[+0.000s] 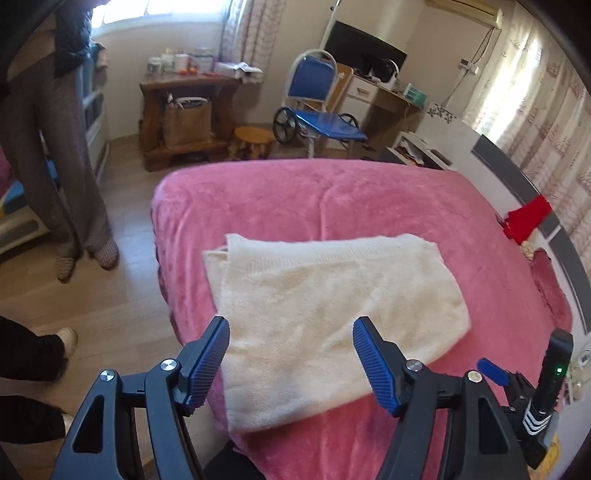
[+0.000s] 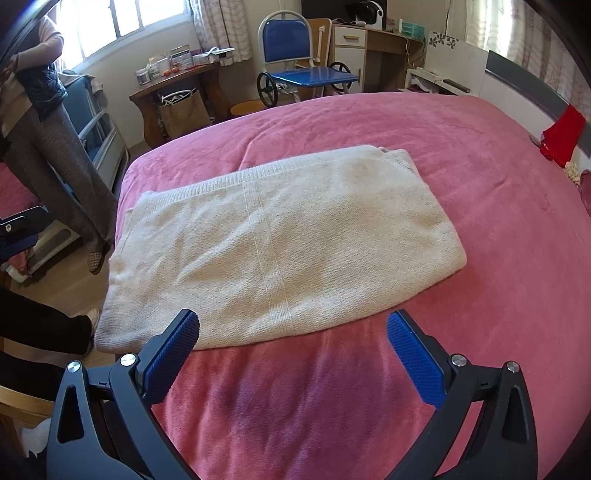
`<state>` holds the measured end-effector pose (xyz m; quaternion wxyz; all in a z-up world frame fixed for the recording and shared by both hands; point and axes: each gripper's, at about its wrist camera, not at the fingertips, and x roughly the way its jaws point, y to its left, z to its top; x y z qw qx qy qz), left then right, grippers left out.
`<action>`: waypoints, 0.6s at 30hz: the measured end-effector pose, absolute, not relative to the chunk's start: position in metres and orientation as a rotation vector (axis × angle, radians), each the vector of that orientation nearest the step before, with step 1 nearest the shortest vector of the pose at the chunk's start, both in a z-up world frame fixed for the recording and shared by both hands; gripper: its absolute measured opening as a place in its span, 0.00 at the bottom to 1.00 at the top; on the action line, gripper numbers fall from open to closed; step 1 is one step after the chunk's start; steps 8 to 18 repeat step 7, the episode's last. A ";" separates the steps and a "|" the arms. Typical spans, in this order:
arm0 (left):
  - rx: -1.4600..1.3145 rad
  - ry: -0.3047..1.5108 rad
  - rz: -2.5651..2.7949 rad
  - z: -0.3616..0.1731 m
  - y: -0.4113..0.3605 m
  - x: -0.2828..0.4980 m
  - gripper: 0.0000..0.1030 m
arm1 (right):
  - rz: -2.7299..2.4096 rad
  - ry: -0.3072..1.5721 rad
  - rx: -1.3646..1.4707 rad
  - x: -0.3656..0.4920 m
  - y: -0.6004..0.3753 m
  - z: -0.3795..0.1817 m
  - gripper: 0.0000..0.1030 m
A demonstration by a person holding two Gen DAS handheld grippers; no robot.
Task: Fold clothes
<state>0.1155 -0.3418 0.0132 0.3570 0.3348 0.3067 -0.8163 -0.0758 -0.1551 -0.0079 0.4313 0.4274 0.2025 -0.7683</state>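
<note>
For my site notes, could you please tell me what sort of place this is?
Most likely a lived-in bedroom: a bed under a pink blanket, a cluttered wooden side table by the curtained window, and a desk.

Bed [image 2: 424,155] covered in pink plush blanket [image 1: 332,192]; folded cream sweater [image 2: 280,243] lying flat at the middle, red cloth [image 1: 528,221] at the far edge.

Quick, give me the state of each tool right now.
Left tool: open, empty, over the near edge of the cream sweater.
Right tool: open, empty, just short of it.
</note>
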 end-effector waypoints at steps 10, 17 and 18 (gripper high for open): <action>0.815 0.677 -2.142 0.026 -0.336 0.117 0.69 | -1.908 0.471 1.108 -0.077 -0.153 -0.010 1.00; 0.815 0.677 -2.142 0.026 -0.336 0.117 0.69 | -1.908 0.471 1.108 -0.077 -0.153 -0.010 1.00; 0.815 0.677 -2.142 0.026 -0.336 0.117 0.69 | -1.908 0.471 1.108 -0.077 -0.153 -0.010 1.00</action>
